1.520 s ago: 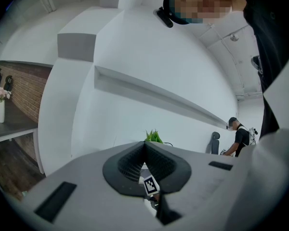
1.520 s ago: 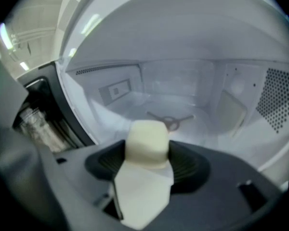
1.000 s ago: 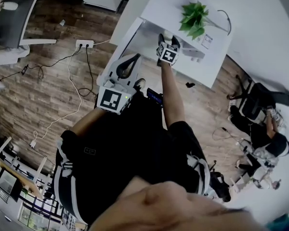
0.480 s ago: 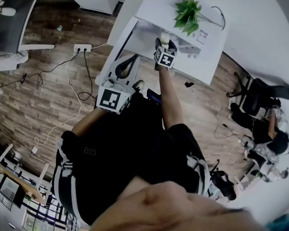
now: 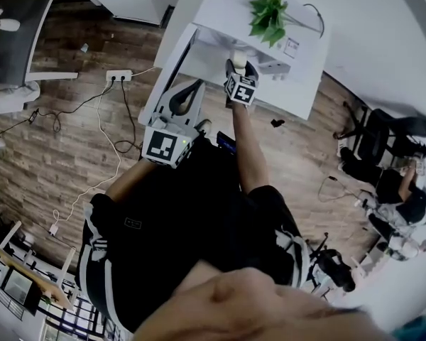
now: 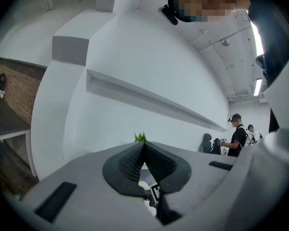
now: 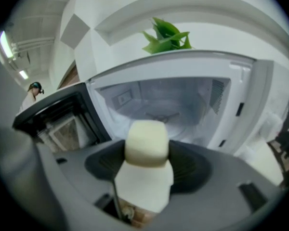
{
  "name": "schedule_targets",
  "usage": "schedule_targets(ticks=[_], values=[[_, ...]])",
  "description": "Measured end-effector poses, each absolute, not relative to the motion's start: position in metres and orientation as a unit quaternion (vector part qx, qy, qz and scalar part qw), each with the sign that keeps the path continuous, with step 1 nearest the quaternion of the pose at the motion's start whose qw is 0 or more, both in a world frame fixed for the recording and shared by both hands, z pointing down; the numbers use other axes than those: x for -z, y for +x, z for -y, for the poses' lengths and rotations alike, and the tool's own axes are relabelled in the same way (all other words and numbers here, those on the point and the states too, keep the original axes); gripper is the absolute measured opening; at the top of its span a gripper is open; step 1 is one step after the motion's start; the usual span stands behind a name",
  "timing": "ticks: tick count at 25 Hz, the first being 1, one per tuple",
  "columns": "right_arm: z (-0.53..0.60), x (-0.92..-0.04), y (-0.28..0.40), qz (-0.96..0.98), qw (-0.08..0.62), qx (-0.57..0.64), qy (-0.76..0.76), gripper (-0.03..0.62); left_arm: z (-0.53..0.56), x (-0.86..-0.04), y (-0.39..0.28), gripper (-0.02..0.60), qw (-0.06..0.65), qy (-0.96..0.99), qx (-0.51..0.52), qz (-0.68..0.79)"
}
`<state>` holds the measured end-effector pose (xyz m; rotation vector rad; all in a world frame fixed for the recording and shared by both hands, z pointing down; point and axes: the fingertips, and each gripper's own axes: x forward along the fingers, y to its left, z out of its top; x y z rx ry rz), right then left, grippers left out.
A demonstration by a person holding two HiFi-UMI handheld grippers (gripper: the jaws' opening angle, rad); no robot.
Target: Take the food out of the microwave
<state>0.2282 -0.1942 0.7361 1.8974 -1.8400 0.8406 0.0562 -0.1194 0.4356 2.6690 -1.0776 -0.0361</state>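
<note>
Food [image 7: 145,141], a pale cream rounded block, is held between the jaws of the right gripper [image 5: 240,64]. The jaws are closed on its two sides, and a whiter portion of the piece is seen below the grip line. In the right gripper view the food is placed directly in front of the open microwave [image 7: 183,95]; whether it lies inside the cavity mouth or just outside cannot be told. Nothing else is seen on the cavity floor.

The microwave door [image 7: 58,119] is swung open to the left of the cavity. A control panel strip is noted on the right side of the front. A green plant [image 7: 167,35] is seen above the microwave's top edge.

In the head view the microwave is recorded on a white table [image 5: 309,91], towards its left edge, with the plant nearer the back. The right arm is stretched forward to the opening.

The left gripper [image 6: 143,153] is held lower and nearer the body, close to the open door's outer edge without visible contact. Its jaws are pressed together with nothing between them, and are pointed towards a white wall. The right gripper's marker cube is glimpsed through the gap below the jaws.

A wood floor is seen on the left of the table, with a power strip [image 5: 119,74] and loose cables lying on it. Other persons are seen well apart on the right.
</note>
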Motion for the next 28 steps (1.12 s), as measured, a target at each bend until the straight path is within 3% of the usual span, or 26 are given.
schedule_targets(ticks=[28], values=[[0.132, -0.663, 0.236, 0.659, 0.125, -0.274, 0.689, 0.293, 0.114, -0.449, 0.087, 0.03, 0.123, 0.932, 0.009, 0.34]])
